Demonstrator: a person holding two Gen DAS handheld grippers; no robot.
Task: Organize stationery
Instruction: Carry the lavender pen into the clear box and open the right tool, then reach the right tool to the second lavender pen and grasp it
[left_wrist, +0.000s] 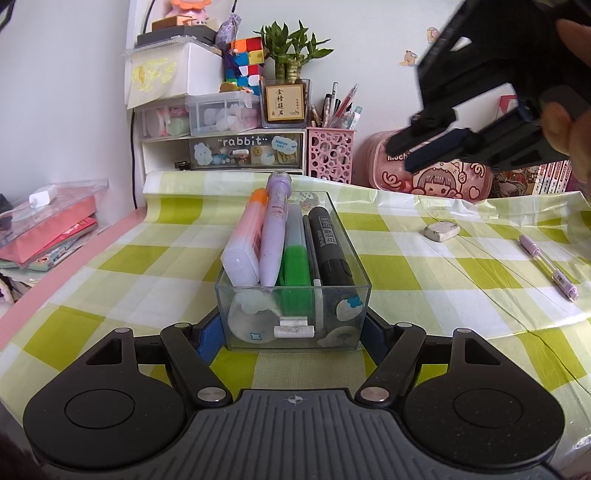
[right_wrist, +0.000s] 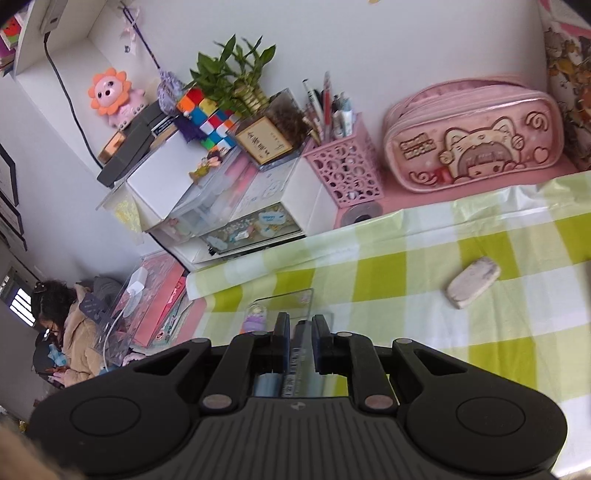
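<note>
A clear plastic box (left_wrist: 236, 314) stands on the checked cloth and holds several pens and markers, among them a black marker (left_wrist: 328, 247), a green one (left_wrist: 294, 273) and a lilac pen (left_wrist: 275, 236). My left gripper (left_wrist: 291, 332) is shut on the box's near end, one finger on each side wall. My right gripper (right_wrist: 299, 332) hangs in the air above the box, also seen from the left wrist view (left_wrist: 424, 144); its jaws stand close together with nothing between them. A white eraser (left_wrist: 441, 231) (right_wrist: 472, 282) and a lilac pen (left_wrist: 548, 267) lie loose on the cloth to the right.
At the back stand a pink pen holder (left_wrist: 330, 155) full of pens, a drawer unit labelled "rabbit" (left_wrist: 243, 147), a potted bamboo (left_wrist: 286, 99) and a pink pencil case (right_wrist: 472, 136). A stack of books under a clear lid (left_wrist: 48, 229) lies left of the cloth.
</note>
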